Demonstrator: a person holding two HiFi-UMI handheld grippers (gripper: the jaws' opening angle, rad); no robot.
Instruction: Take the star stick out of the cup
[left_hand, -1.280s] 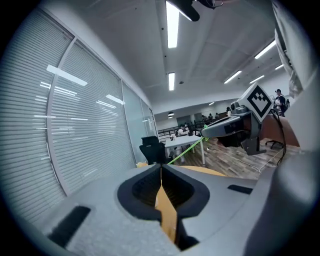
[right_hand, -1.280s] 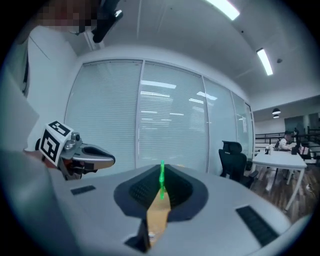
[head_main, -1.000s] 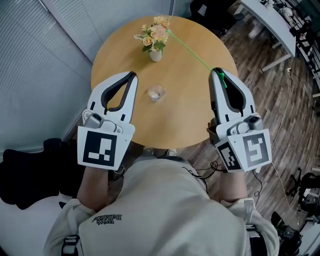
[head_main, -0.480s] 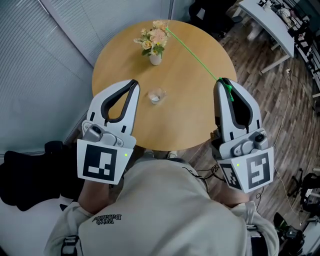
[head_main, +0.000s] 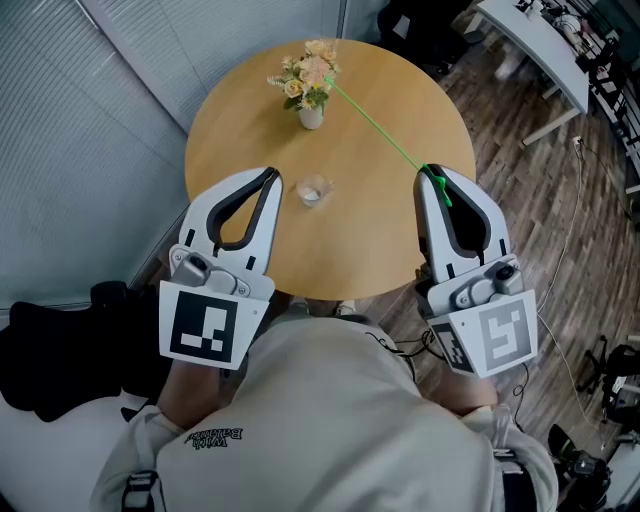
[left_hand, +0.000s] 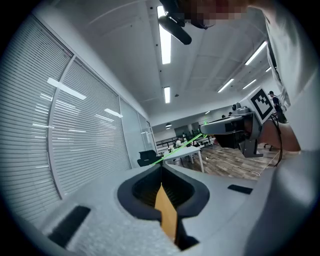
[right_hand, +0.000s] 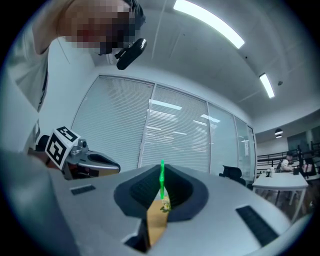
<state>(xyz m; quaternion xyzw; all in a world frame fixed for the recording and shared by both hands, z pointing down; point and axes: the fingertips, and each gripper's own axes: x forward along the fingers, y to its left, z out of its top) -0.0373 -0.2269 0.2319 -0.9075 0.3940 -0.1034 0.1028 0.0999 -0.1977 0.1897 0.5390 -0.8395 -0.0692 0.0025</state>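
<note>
A thin green star stick (head_main: 378, 127) slants up and away over the round wooden table (head_main: 380, 230), its far end near the flowers. My right gripper (head_main: 430, 172) is shut on the stick's near end, above the table's right side. The right gripper view shows the stick (right_hand: 162, 181) rising from the closed right gripper (right_hand: 161, 172). A small clear glass cup (head_main: 313, 190) stands at the table's middle, with no stick in it. My left gripper (head_main: 268, 174) hovers just left of the cup, shut and holding nothing. In the left gripper view the left gripper (left_hand: 161, 170) has its jaws together.
A small white vase of pale flowers (head_main: 309, 82) stands at the table's far side. Slatted blinds (head_main: 90, 130) run along the left. Wood flooring and a white desk (head_main: 540, 40) lie to the right. A black chair (head_main: 60, 350) sits at the near left.
My right gripper has drawn back toward me with the green stick, whose far end dropped slightly toward the flowers. The left gripper has barely shifted.
</note>
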